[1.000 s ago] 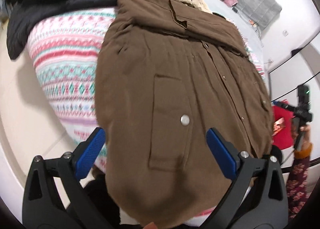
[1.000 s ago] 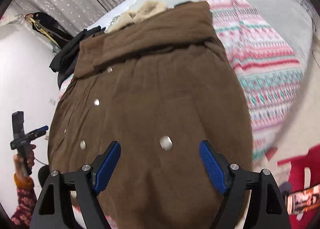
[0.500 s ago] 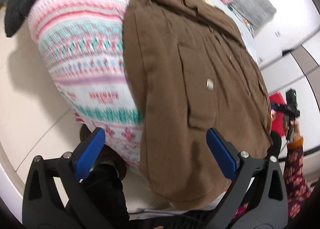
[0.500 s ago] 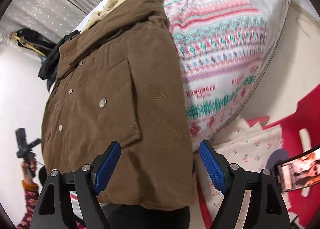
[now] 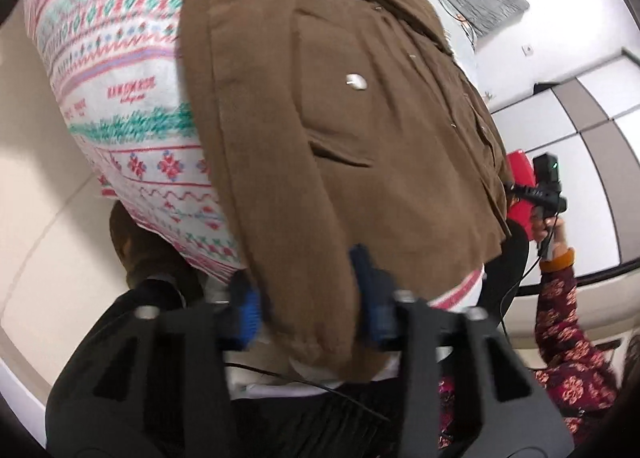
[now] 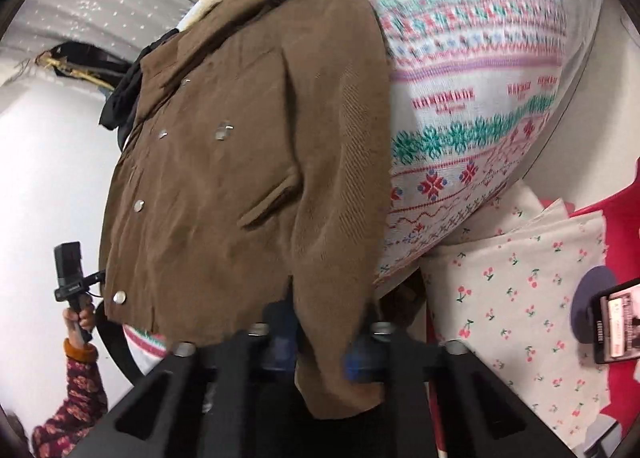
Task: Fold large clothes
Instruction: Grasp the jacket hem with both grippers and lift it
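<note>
Blurred blue pads [image 5: 244, 310] of both tools, half-buried in brown coat [image 5: 340, 137] hem.

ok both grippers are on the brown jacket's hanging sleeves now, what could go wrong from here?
1. The left gripper and right gripper have just been closing on the thick cuffs of the brown jacket; a shallow bite there may slip when lifted.
2. The jacket overhangs the edge of the patterned bedspread, so an uneven pull could drag it to the floor.
3. The folded floral cloth sits close beside the right cuff and could snag.
</note>
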Available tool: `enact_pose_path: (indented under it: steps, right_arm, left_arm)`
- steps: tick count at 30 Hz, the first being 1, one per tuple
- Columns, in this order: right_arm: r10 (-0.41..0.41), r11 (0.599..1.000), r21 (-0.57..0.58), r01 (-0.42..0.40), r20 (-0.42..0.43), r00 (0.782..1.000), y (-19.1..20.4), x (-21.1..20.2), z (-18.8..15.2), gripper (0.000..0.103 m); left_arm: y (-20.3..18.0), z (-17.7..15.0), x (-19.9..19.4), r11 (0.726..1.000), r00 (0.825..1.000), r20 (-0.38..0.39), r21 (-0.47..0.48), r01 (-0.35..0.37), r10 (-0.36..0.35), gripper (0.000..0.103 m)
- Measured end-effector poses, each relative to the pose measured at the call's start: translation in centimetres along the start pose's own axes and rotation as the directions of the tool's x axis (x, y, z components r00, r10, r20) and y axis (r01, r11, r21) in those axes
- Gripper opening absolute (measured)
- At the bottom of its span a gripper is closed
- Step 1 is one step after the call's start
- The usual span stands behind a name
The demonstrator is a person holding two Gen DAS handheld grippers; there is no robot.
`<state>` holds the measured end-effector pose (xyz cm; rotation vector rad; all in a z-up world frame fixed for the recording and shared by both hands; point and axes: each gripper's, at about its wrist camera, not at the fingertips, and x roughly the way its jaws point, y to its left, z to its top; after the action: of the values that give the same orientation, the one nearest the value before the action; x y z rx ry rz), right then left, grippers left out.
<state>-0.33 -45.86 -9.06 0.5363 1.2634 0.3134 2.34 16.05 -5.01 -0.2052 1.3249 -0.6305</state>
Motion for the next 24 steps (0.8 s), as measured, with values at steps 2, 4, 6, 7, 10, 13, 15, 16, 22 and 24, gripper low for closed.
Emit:
enact_pose_path:
  steps: [2,4,6,7,10,13,15,16,22,24]
  right_arm:
    - [0.004,0.999,-0.037,-0.003,0.03,1.0,1.0,-1.2,-0.1,0.008]
    - [0.026,0.998,-0.06,-0.022,0.07,0.997,2.3,-2.7,0.1,0.008]
    - [0.048,0.996,-0.084,-0.039,0.111,0.993,3.6,-4.0,0.6,0.007]
    - [0.065,0.994,-0.096,-0.052,0.138,0.988,4.7,-4.6,1.1,0.007]
    - [0.096,0.99,-0.123,-0.071,0.21,0.973,7.0,-6.1,2.9,0.007]
    - [0.099,0.989,-0.135,-0.063,0.28,0.955,8.6,-7.3,5.6,0.007]
    - [0.097,0.99,-0.125,-0.06,0.314,0.944,9.2,-7.7,7.6,0.007]
    - [0.093,0.991,-0.118,-0.057,0.332,0.939,9.3,-7.9,8.9,0.007]
    - [0.03,0.999,-0.041,-0.016,0.389,0.921,8.7,-7.8,15.9,0.007]
    - [0.021,1.0,-0.013,-0.018,0.39,0.921,8.0,-7.3,17.9,0.007]
  left_arm:
    - [-1.1,0.3,-0.8,0.999,0.999,0.025,0.02,-0.026,0.025,0.028]
    - [-2.1,1.1,-1.9,0.999,0.998,0.061,0.032,-0.002,0.0,0.026]
    - [-3.3,2.0,-3.0,0.998,0.994,0.108,0.051,0.027,-0.033,0.025]
    - [-3.7,2.4,-3.9,0.997,0.989,0.139,0.065,0.045,-0.053,0.024]
    - [-5.0,4.5,-5.8,0.994,0.97,0.229,0.089,0.061,-0.079,0.024]
    - [-5.5,7.3,-7.3,0.994,0.947,0.311,0.091,0.056,-0.081,0.023]
    - [-5.1,9.4,-8.0,0.994,0.932,0.349,0.074,0.079,-0.1,0.023]
    - [-5.1,10.6,-8.2,0.995,0.924,0.368,0.064,0.082,-0.1,0.023]
    - [-4.4,17.8,-8.8,0.999,0.896,0.444,-0.003,0.034,-0.029,0.023]
    - [-3.3,20.4,-8.5,0.999,0.897,0.443,-0.036,0.014,0.003,0.023]
